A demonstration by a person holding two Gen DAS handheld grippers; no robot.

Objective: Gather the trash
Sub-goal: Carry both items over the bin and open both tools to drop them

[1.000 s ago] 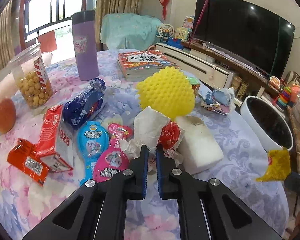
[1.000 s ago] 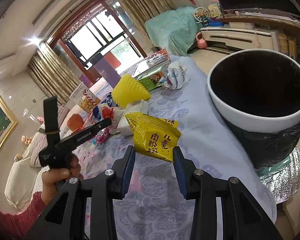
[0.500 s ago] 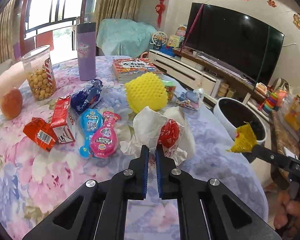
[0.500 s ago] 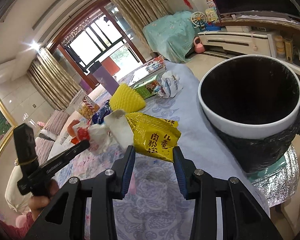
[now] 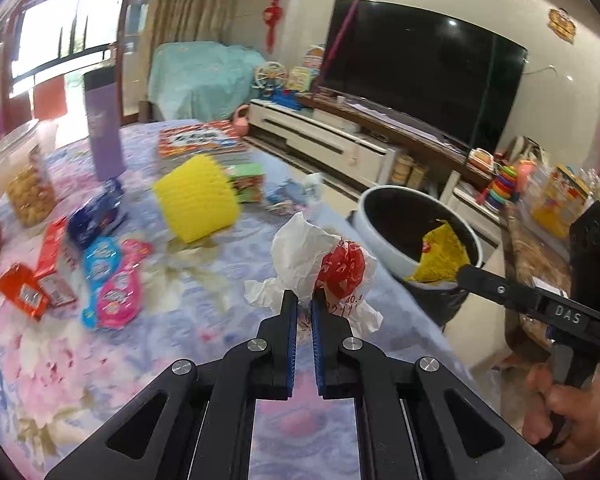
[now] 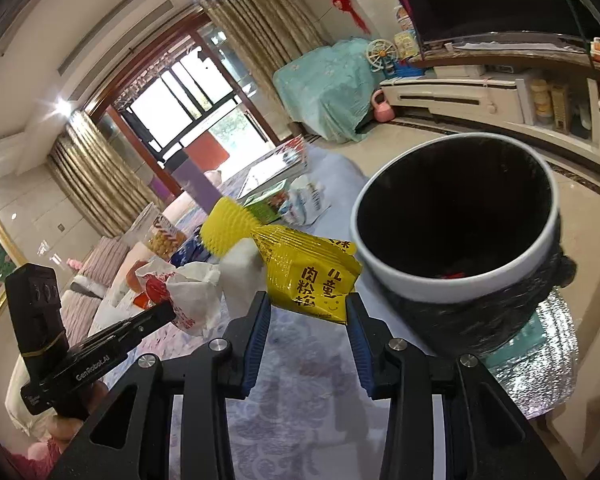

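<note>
My left gripper (image 5: 304, 304) is shut on a crumpled white paper wrapper with red print (image 5: 328, 268), held up above the flowered table (image 5: 180, 340). It also shows at the left of the right wrist view as the left gripper (image 6: 168, 312) with the wrapper (image 6: 192, 292). My right gripper (image 6: 308, 312) is shut on a yellow snack packet (image 6: 308, 276), just left of the trash bin's white rim (image 6: 460, 288). In the left wrist view the yellow packet (image 5: 440, 256) hangs in front of the bin (image 5: 370, 232), which stands off the table's right edge with a black liner.
On the table lie a yellow sponge (image 5: 196, 200), a purple tumbler (image 5: 102, 132), books (image 5: 198, 144), a snack jar (image 5: 24, 184), red packets (image 5: 40, 276), blue and pink packs (image 5: 112, 280) and a blue bag (image 5: 96, 216). A TV (image 5: 420, 68) stands behind.
My left gripper has risen and swung right with the wrapper, off the pile, toward the bin. My right gripper has carried the yellow packet closer to the bin's rim.
</note>
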